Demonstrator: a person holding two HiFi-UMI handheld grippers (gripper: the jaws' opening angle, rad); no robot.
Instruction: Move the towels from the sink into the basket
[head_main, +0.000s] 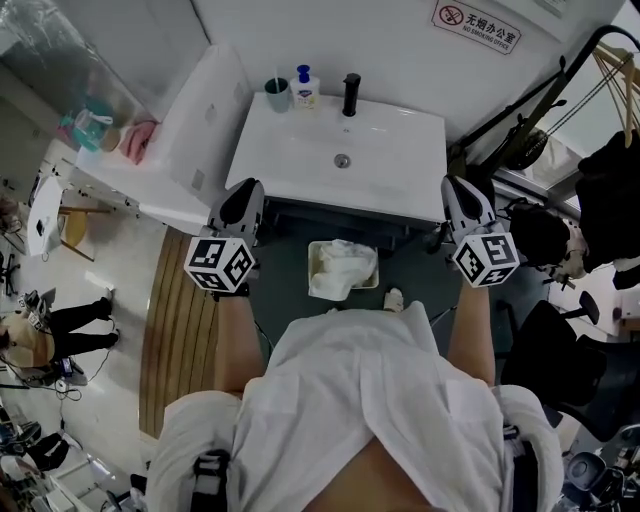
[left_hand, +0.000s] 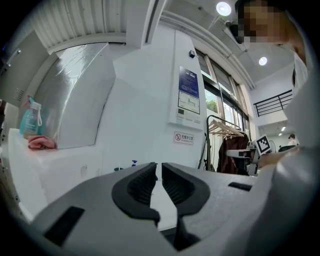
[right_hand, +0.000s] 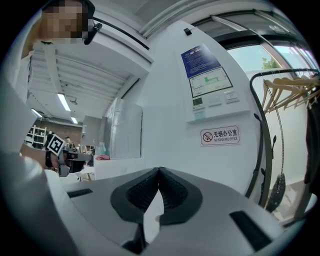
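Nearest is the person's white shirt (head_main: 350, 400), with both forearms reaching toward the far side. The left hand-held gripper (head_main: 244, 192) is on the left and the right hand-held gripper (head_main: 462, 195) is on the right, well apart. Each is held level just before the near edge of the sink (head_main: 300, 150).

In the left gripper view, the left hand-held gripper (left_hand: 159, 167) has its jaws almost together, with a thin slit between the tips and nothing in it. In the right gripper view, the right hand-held gripper (right_hand: 159, 172) has its tips meeting, closed on nothing.

Between the two, on the dark floor below the sink's near edge, stands the white basket (head_main: 312, 248). The white towels (head_main: 340, 265) lie bunched inside it, and one fold hangs over its near left rim.

Farther off, the sink's white basin shows its drain (head_main: 342, 160). Along the far rim stand a green cup (head_main: 277, 93), a soap bottle (head_main: 305, 88) and a black faucet (head_main: 351, 94).

To the far left, a white surface (head_main: 190, 130) carries a pink cloth (head_main: 138, 140) and a spray bottle (head_main: 90, 125). On the far wall is a no-smoking sign (head_main: 477, 27), and to the right dark clothes hang on a rack (head_main: 600, 70).
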